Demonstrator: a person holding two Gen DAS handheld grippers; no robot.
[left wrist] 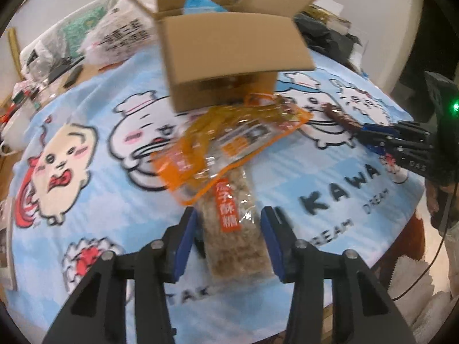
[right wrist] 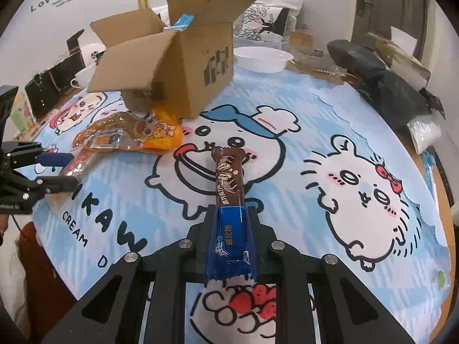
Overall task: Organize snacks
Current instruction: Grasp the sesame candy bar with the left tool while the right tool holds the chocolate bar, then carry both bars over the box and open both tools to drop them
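**Bar clamped on the right, brittle slab waiting on the left**

Right tongs closed on the chocolate bar, gripping the blue end of the wrapper, brown end jutting forward and apparently lifted off the surface. Light, stiff enough to stay straight from one end, glossy foil likely slippery, so a hold nearer the middle looks safer than the crimped tail.

Left tongs wide open, nothing gripped, blue pads either side of the clear-wrapped brittle slab with its orange label. Slab flat on the cartoon cloth, running straight ahead between the pads, far end tucked under the orange snack bag. Probably rigid but crumbly; squeeze across the narrow width, gently, and expect the crinkly film to slide.

Orange bag ahead of the left tongs, ahead and to the left of the right ones: soft, puffy, little weight, best pinched at a sealed edge.

Cardboard box beyond both, flaps open, blue packet poking out the top, orange bag touching its base; a likely destination
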